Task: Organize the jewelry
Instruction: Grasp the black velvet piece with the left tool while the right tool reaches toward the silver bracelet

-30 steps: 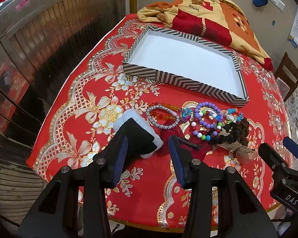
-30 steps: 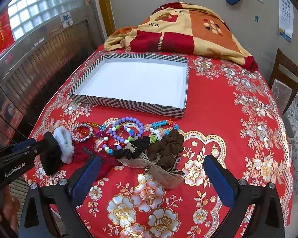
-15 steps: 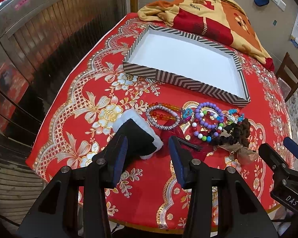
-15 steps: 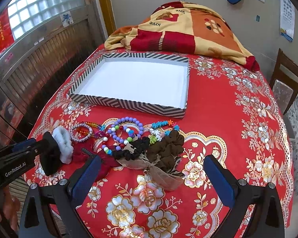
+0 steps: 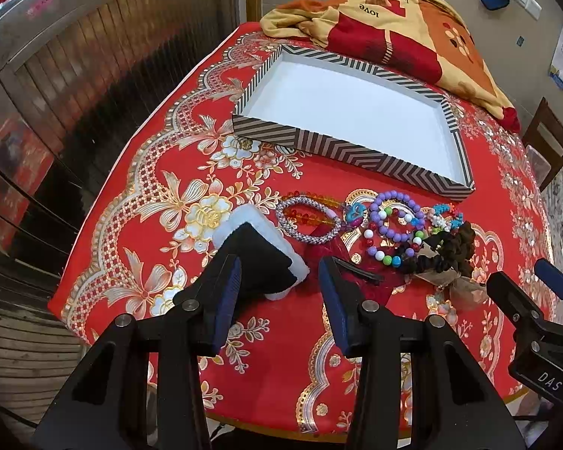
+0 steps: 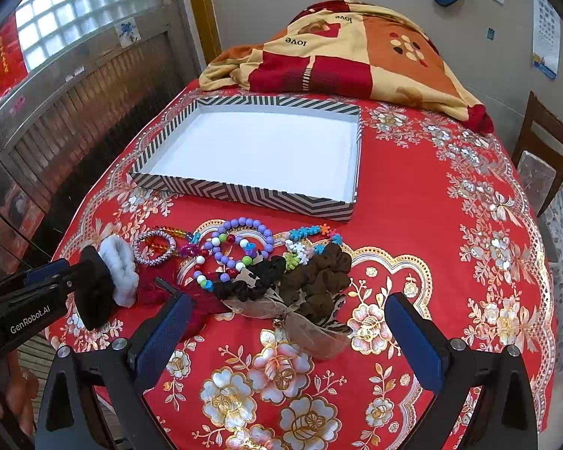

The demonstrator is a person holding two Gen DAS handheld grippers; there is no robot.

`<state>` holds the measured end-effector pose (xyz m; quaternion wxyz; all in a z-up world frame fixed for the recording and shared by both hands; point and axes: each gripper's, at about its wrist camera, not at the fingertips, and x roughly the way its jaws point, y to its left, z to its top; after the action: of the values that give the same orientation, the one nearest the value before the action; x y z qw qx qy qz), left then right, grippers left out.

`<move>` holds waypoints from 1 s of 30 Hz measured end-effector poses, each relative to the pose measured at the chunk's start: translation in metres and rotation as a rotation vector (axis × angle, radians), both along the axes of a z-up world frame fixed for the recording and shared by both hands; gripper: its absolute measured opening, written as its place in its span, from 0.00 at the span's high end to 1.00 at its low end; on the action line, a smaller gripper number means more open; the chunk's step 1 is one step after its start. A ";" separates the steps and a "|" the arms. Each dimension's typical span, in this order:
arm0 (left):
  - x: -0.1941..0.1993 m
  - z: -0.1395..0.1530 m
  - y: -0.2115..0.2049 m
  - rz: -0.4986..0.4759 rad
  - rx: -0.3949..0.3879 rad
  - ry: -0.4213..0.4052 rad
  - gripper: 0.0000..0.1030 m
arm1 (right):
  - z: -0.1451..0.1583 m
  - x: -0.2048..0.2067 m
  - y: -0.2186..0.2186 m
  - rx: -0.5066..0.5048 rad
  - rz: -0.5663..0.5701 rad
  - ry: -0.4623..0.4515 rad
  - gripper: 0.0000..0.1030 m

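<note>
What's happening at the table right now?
A person holds two grippers over a pile of bracelets and scrunchies on the red tablecloth. The left gripper and right gripper are both open, holding nothing. The striped box behind the pile has nothing in it; sorting hasn't begun.
</note>
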<state>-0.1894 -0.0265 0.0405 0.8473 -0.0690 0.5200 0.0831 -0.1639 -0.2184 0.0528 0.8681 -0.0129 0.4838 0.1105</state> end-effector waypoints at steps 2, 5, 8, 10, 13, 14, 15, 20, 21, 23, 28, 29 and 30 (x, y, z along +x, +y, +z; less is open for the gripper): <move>0.000 -0.001 0.001 0.000 -0.001 0.000 0.59 | -0.001 0.000 0.000 0.001 0.002 0.002 0.00; 0.000 -0.001 0.002 0.001 -0.001 0.003 0.59 | -0.002 0.000 0.000 -0.003 0.004 0.005 0.00; -0.001 0.000 0.006 0.009 -0.010 0.002 0.59 | -0.002 0.000 -0.001 -0.001 0.004 0.006 0.00; -0.001 0.000 0.011 0.018 -0.022 0.000 0.59 | -0.002 0.000 -0.002 -0.002 0.005 0.008 0.00; -0.003 0.001 0.022 0.031 -0.059 0.006 0.59 | -0.002 0.001 -0.004 0.003 0.009 0.009 0.00; -0.004 0.000 0.025 0.035 -0.068 0.012 0.59 | -0.002 0.001 -0.005 0.008 0.013 0.008 0.00; -0.005 0.000 0.029 0.041 -0.076 0.017 0.59 | -0.002 0.001 -0.005 0.015 0.019 0.006 0.00; -0.010 -0.002 0.059 0.099 -0.124 0.034 0.59 | -0.002 0.000 -0.003 0.047 0.055 -0.001 0.00; -0.011 -0.002 0.063 0.108 -0.132 0.035 0.59 | -0.002 0.000 -0.002 0.057 0.063 0.000 0.01; -0.011 0.000 0.075 0.131 -0.154 0.033 0.58 | -0.004 0.000 0.002 0.069 0.083 0.006 0.05; -0.014 0.002 0.087 0.107 -0.249 0.017 0.43 | -0.007 0.003 0.014 0.088 0.129 0.023 0.17; -0.015 0.002 0.084 0.075 -0.246 0.023 0.43 | -0.008 0.004 0.016 0.090 0.139 0.025 0.17; -0.015 0.002 0.081 0.056 -0.237 0.025 0.43 | -0.008 0.006 0.018 0.090 0.145 0.025 0.18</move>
<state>-0.2044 0.0550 0.0422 0.8241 -0.1823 0.5345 0.0454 -0.1578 -0.2004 0.0450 0.8513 -0.0074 0.4872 0.1948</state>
